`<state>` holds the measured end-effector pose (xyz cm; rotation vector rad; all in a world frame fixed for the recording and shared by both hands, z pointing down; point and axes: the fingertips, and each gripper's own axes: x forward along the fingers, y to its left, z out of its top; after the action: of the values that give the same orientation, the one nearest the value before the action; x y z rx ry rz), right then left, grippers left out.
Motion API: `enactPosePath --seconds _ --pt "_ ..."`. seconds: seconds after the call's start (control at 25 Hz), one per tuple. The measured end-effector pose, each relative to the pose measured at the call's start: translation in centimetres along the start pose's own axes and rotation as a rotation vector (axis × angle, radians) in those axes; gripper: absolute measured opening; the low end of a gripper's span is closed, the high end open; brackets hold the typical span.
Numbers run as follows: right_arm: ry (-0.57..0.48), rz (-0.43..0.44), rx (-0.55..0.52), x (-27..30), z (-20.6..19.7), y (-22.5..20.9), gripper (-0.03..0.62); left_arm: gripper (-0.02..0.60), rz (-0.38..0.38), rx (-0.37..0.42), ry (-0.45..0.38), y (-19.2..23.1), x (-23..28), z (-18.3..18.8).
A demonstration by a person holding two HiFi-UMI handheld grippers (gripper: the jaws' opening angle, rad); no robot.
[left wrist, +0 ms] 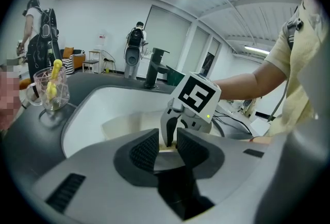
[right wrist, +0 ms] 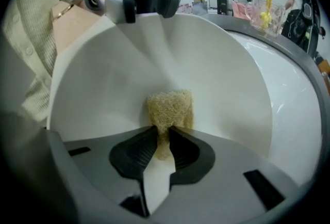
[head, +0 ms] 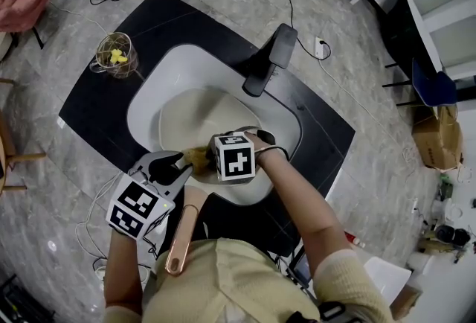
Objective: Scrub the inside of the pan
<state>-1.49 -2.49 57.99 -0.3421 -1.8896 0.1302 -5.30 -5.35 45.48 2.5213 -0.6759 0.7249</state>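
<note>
Scrubber (right wrist: pixel 168 108) base hidden between right claw pads (right wrist: pixel 135 153), pan (head: pixel 186 112) near rim covered

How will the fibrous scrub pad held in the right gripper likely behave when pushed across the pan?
The scrub pad is probably soft and floppy: its fibres pinch narrow where the right gripper clamps it. It looks light for its size, being open mesh. Pushed across the smooth pan, it would likely bend and drag, not roll.
</note>
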Motion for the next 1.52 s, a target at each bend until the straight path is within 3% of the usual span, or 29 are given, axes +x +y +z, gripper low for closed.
enactPosePath --seconds 0.28,0.6,1.08,1.36,1.52 --pt "-0.037 0.126 0.045 -0.9 1.4 1.7 0.086 0.110 0.001 0.024 0.011 -0.4 0.5 0.1" --pt "-0.245 0.270 0.173 -3.4 4.0 2.9 0.080 0.109 0.047 0.097 0.017 -0.2 0.0 0.4" --pt "-0.295 0.252 0.201 -4.9 4.3 3.5 0.080 0.109 0.150 0.045 -0.035 1.4 -3.5 0.5" --pt "-0.318 0.227 0.209 -6.7 4.4 4.0 0.080 0.103 0.189 -0.020 -0.139 1.9 -5.3 1.6" --pt "-0.354 0.192 0.217 -8.0 4.6 4.3 0.080 0.092 0.209 -0.004 -0.159 1.5 -5.7 2.5"
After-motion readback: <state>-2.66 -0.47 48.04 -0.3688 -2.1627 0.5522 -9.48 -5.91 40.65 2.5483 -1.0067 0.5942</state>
